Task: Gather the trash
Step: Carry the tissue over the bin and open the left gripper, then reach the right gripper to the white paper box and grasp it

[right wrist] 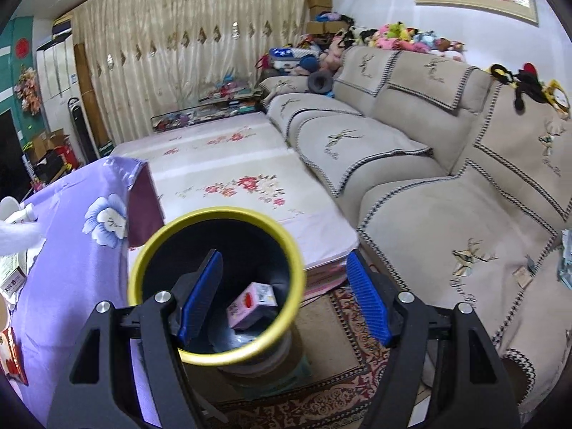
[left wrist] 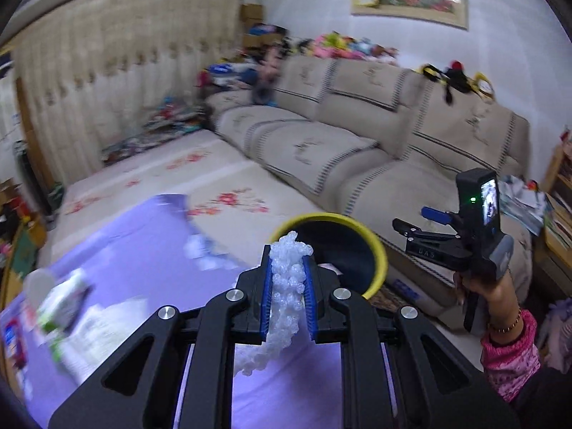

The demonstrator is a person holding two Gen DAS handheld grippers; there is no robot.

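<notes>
The left gripper (left wrist: 287, 296) is pinching a crumpled strip of white bubble wrap (left wrist: 286, 286) between its blue ribbed pads (left wrist: 267, 296), and the step in hand is, I judge, to drop this piece into the round black trash bin with a yellow rim (right wrist: 218, 286). To do it well, the gripper should be carried forward until the whole strip hangs over the bin's mouth, not only its top, because the lower end trails down behind the fingers over the purple flowered tablecloth (left wrist: 143, 250) and could catch on the yellow rim. Only then should the pads be released. The bubble wrap is light and springy, so it may stick to the ribbed pads and need a small shake. The right gripper (right wrist: 284, 296) is spread wide and holds nothing; it hovers over the bin, so it should stay out of the way. Inside the bin lies a small pink carton (right wrist: 252, 302).
</notes>
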